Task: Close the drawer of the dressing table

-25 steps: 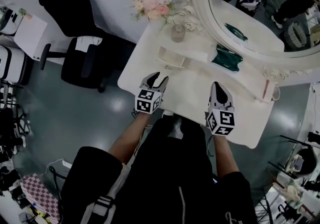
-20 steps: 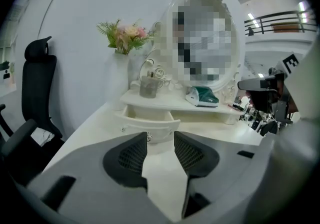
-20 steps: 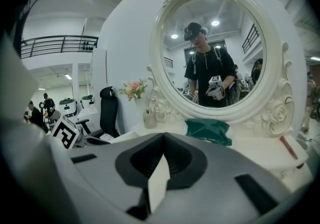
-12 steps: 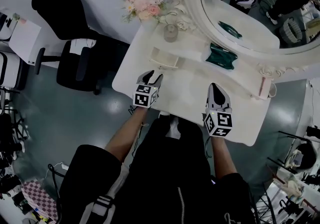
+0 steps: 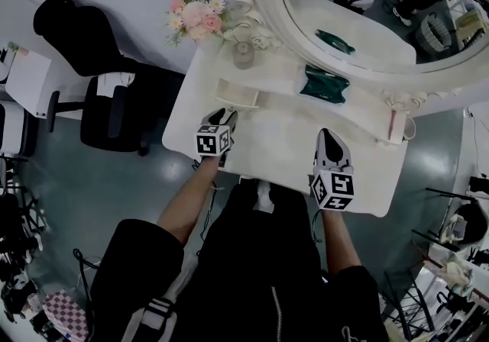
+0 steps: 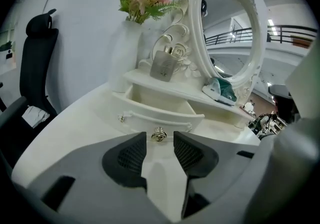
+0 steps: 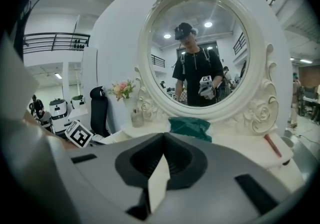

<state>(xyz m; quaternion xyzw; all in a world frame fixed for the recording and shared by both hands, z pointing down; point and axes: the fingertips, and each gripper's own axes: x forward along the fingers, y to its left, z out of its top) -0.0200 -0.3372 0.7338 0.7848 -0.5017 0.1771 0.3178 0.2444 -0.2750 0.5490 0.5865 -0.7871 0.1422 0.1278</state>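
The white dressing table (image 5: 267,142) has a small drawer (image 5: 237,95) standing pulled out under its back shelf. In the left gripper view the drawer front (image 6: 155,115) faces me with a gold knob (image 6: 159,135) in its middle. My left gripper (image 6: 160,140) is open just in front of that knob; its jaws have just been closing a little, the knob shows in the gap at the tips, and the pads do not press on it. From the head view the left gripper (image 5: 224,116) points at the drawer. My right gripper (image 5: 330,136) hovers over the table's right half, shut (image 7: 163,140) and empty.
A perfume bottle (image 5: 244,54), a flower bouquet (image 5: 195,16) and a green pouch (image 5: 324,82) stand on the back shelf below the oval mirror (image 5: 367,50). A pink stick (image 5: 391,123) lies at the right. A black office chair (image 5: 107,108) stands left of the table.
My left gripper has sunk and moved forward to the drawer front. The right gripper has shifted slightly over the tabletop.
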